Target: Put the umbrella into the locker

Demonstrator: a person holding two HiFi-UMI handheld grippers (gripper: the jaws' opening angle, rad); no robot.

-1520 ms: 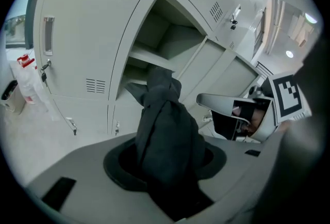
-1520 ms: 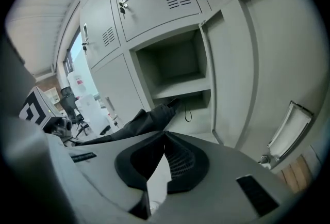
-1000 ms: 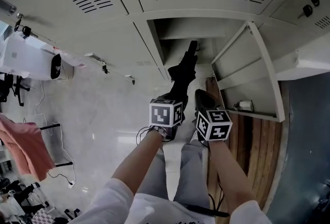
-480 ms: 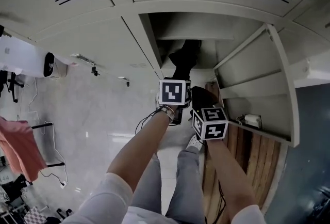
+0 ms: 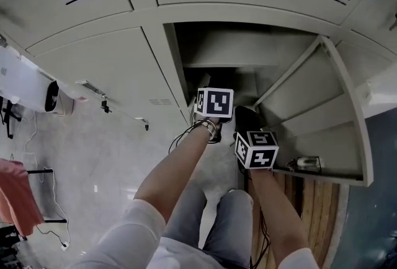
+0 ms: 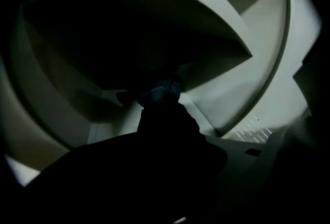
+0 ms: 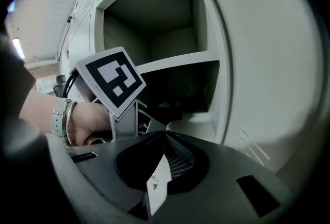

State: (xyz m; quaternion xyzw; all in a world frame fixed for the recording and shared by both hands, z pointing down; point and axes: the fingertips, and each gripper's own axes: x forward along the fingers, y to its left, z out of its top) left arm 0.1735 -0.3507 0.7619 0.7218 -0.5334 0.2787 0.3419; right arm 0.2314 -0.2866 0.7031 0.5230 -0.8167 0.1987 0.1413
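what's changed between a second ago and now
The left gripper moved forward, pushing the umbrella deeper into the open locker, below its shelf; the head view now barely shows it. The right gripper followed beside it. Unchanged: the left grip on the umbrella, the open door.

No legible text or numbers; left cube, right cube bear only square markers.

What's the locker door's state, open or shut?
Open. The door stands swung out to the right, and the compartment behind it is exposed, its shelf visible in the right gripper view.
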